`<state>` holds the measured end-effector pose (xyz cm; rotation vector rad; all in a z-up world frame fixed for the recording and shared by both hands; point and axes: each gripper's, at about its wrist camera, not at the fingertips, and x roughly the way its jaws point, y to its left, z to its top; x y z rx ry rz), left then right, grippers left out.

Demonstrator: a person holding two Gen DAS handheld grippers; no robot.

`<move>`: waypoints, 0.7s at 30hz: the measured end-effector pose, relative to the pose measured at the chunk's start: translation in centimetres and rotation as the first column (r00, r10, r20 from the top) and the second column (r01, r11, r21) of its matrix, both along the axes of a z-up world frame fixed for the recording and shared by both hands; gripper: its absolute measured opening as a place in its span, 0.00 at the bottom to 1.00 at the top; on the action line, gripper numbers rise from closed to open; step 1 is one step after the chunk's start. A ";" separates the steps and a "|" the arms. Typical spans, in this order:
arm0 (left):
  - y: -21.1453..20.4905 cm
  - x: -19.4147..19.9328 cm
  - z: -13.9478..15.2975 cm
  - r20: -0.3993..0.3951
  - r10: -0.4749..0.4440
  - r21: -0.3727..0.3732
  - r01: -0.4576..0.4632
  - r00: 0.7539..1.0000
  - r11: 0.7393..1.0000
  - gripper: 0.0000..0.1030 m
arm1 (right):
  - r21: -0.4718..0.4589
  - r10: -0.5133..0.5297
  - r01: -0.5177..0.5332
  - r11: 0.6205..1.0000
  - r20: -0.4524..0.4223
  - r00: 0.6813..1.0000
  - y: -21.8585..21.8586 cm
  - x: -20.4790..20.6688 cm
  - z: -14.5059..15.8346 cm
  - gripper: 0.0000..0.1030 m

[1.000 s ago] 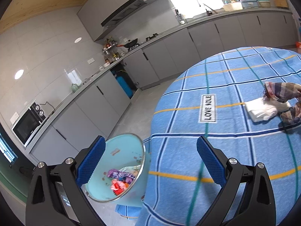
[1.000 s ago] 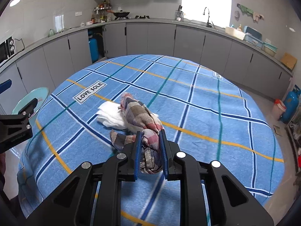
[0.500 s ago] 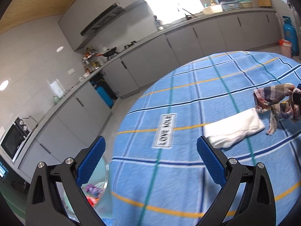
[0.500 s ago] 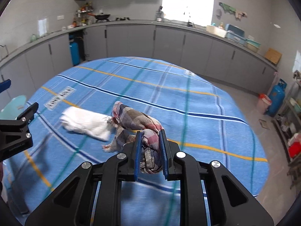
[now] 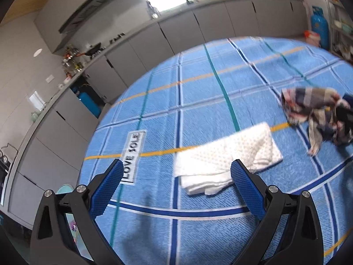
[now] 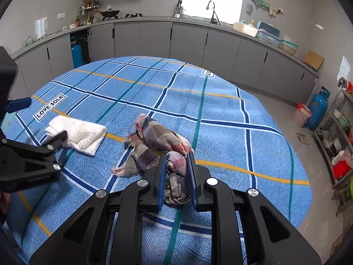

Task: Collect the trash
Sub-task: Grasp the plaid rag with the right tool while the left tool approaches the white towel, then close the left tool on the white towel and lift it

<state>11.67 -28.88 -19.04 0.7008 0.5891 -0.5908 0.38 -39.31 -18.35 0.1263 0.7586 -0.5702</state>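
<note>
Two tongs: left gripper (image 5: 176, 174) spread near "LOVE SOLE" label (image 5: 133, 156), right gripper (image 6: 176, 176) pinching plaid cloth (image 6: 158, 141).

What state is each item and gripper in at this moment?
Left gripper: open, holding nothing, near the towel.
Right gripper: shut on the plaid cloth.
Plaid cloth: crumpled, one end pinched, the rest on the table.
Towel: folded, flat on the table, not gripped.
Tablecloth: spread over the table.

txt: "LOVE SOLE" | on: white label (image 5: 134, 157) | blue tablecloth (image 6: 220, 110)
</note>
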 end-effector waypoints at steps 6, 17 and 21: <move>-0.5 0.4 -0.5 -0.060 -0.042 0.006 0.042 0.997 0.999 0.83 | 0.000 0.008 -0.008 1.000 -0.006 1.000 0.0 0.2 -0.5 0.19; -1.2 -2.5 -1.2 -0.067 -0.196 0.034 0.199 0.978 0.979 0.10 | -0.005 0.011 -0.011 1.000 -0.007 1.000 0.2 0.3 -0.7 0.19; -1.0 -2.8 -1.2 -0.057 -0.207 0.024 0.208 0.977 0.978 0.03 | -0.006 0.011 -0.011 1.000 -0.005 1.000 0.3 0.2 -0.7 0.19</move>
